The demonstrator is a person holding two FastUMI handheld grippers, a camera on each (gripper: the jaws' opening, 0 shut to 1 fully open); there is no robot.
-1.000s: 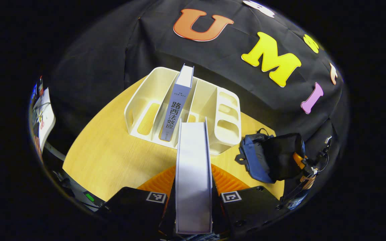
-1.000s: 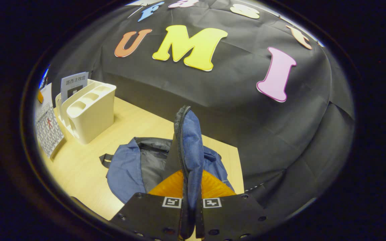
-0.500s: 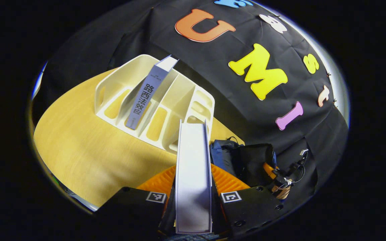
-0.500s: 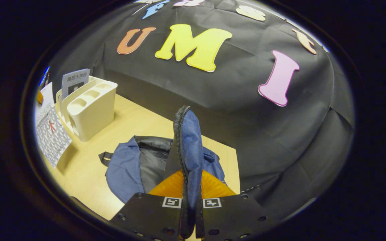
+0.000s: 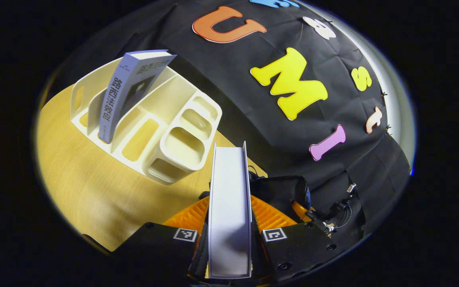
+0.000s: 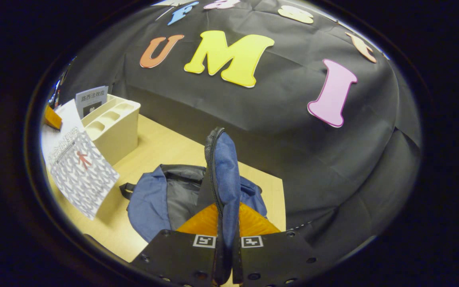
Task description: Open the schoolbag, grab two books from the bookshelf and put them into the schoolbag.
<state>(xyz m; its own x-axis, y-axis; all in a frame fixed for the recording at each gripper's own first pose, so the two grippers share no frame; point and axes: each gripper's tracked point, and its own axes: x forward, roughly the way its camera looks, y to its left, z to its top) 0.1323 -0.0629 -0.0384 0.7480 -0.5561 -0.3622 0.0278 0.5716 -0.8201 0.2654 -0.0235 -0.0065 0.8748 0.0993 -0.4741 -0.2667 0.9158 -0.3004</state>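
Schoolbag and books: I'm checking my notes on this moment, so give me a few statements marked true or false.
1. The left gripper is shut on a white book. True.
2. The bookshelf holds no book. False: a grey book still leans in one of its slots.
3. The right gripper holds up the schoolbag flap. True.
4. The schoolbag is zipped shut. False: it lies open, its dark lining showing.
5. The white book is already inside the schoolbag. False: it is in the left gripper, outside the schoolbag.
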